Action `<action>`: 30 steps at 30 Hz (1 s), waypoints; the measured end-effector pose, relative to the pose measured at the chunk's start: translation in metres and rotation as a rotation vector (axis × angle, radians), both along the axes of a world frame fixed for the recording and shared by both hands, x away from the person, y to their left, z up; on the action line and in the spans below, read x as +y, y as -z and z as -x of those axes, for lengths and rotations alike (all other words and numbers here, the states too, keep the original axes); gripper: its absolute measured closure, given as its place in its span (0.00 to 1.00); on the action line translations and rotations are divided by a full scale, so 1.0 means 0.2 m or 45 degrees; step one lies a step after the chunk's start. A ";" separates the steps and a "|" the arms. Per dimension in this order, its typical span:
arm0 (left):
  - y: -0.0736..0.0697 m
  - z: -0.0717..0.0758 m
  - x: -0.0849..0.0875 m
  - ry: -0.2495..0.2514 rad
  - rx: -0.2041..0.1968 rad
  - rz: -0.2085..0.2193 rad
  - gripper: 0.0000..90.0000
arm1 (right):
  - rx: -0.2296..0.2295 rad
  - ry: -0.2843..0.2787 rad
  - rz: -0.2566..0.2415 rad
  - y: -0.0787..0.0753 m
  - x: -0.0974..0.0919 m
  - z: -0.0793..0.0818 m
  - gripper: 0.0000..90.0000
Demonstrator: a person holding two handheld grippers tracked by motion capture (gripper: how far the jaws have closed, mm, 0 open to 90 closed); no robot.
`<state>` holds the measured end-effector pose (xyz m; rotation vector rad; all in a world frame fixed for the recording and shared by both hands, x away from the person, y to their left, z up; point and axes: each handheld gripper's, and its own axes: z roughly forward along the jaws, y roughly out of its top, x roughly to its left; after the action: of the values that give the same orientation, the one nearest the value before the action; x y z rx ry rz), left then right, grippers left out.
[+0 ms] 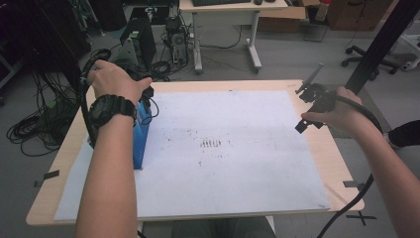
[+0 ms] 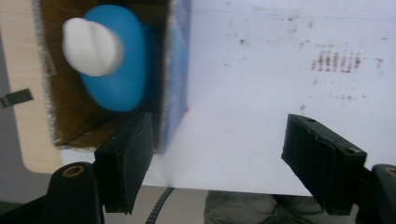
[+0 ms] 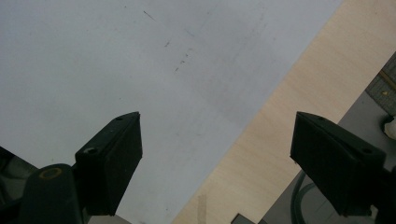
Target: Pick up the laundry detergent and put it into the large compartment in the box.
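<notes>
With the bottle [image 2: 112, 58] standing in the open box [image 1: 141, 134] at the table's left edge, the left gripper [image 2: 217, 154], held released, is best lifted straight clear so the box is not tipped

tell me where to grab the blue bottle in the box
Grip the white cap: it's the narrow end of the bottle, facing the box's open top. Come straight down from above, since the cardboard walls close off the sides. The left hand-held gripper is open beside the box.
</notes>
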<state>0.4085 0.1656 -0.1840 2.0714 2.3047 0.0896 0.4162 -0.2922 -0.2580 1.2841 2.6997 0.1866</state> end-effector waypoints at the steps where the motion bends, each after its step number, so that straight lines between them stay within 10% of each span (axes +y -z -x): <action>1: 0.00 0.00 -0.02 0.011 0.008 0.002 0.27 | -0.001 0.002 -0.004 0.00 0.00 0.00 0.19; 30: 0.09 0.08 -0.46 0.171 0.036 0.052 0.28 | -0.009 -0.023 -0.003 -0.01 0.03 0.02 0.19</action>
<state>0.3916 0.0730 -0.2029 2.2135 2.1564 0.0084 0.4114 -0.2870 -0.2570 1.2577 2.7064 0.1956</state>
